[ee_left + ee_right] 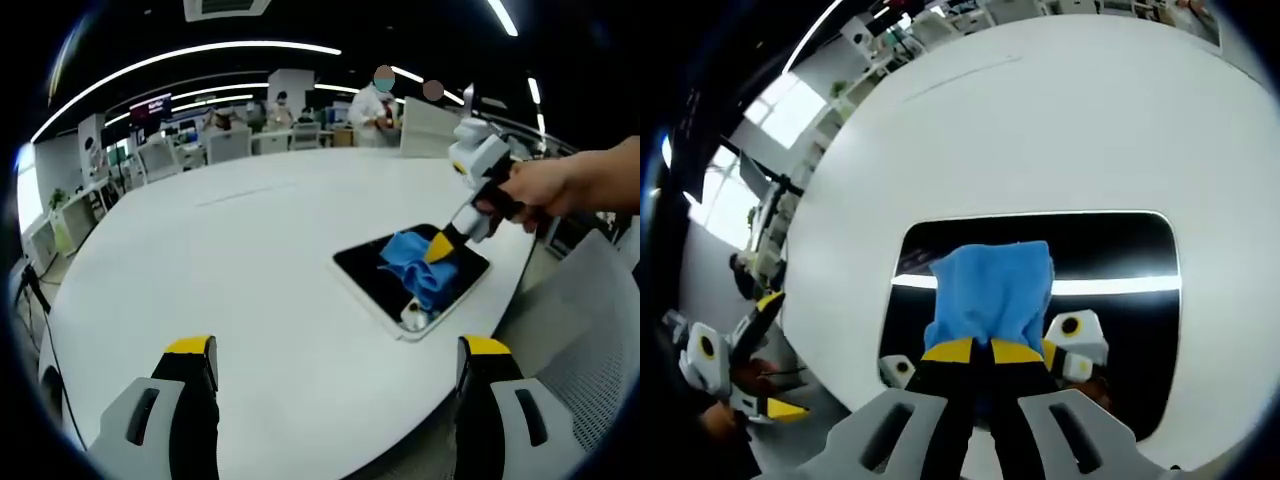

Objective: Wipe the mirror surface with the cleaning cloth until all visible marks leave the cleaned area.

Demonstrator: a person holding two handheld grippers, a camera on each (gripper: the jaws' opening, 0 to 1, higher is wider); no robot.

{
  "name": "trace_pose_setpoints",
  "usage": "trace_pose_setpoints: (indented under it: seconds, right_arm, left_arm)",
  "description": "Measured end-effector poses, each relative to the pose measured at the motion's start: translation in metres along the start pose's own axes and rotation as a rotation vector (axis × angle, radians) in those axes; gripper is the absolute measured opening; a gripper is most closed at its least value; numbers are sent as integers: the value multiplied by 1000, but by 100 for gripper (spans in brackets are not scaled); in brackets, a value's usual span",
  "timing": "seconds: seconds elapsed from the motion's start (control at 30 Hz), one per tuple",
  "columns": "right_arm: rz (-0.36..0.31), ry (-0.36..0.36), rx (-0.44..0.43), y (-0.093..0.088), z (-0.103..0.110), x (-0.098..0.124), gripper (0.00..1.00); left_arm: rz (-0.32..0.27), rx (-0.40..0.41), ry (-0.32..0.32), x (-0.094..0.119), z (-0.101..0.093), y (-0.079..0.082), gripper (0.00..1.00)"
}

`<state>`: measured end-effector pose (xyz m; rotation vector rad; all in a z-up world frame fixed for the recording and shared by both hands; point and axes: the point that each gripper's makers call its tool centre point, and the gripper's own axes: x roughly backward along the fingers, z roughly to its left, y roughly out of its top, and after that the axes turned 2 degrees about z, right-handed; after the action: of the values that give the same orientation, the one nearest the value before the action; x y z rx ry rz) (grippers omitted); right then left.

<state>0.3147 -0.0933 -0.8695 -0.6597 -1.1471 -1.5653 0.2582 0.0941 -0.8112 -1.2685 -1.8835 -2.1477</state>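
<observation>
A dark rectangular mirror point(365, 272) point(1120, 245) lies flat on the white table point(240, 260) near its right edge. A blue cleaning cloth point(418, 262) point(992, 290) rests bunched on the glass. My right gripper point(972, 350) point(440, 248) is shut on the cloth's near end and presses it onto the mirror; a person's hand point(560, 188) holds that gripper. The ceiling lights reflect as a bright bar in the glass. My left gripper point(337, 352) hangs open over the table's near part, well short of the mirror, with nothing between its fingers. It also appears at the left point(750, 360).
A grey mesh chair point(590, 330) stands by the table's right edge. Desks, screens and several people point(378, 100) fill the far room. The big white table point(1040, 120) spreads wide around the mirror.
</observation>
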Motion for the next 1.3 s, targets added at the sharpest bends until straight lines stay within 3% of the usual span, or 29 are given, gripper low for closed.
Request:
trace_pose_setpoints:
  seconds: [0.83,1.3]
  right_arm:
    - [-36,-47,9,61,-11,-20,0]
    - [-40,-53,19,66,-11,-22,0]
  left_arm:
    - [-4,-1,4,-1,1,0,100]
    - [-1,-2,5,-1,1,-1,100]
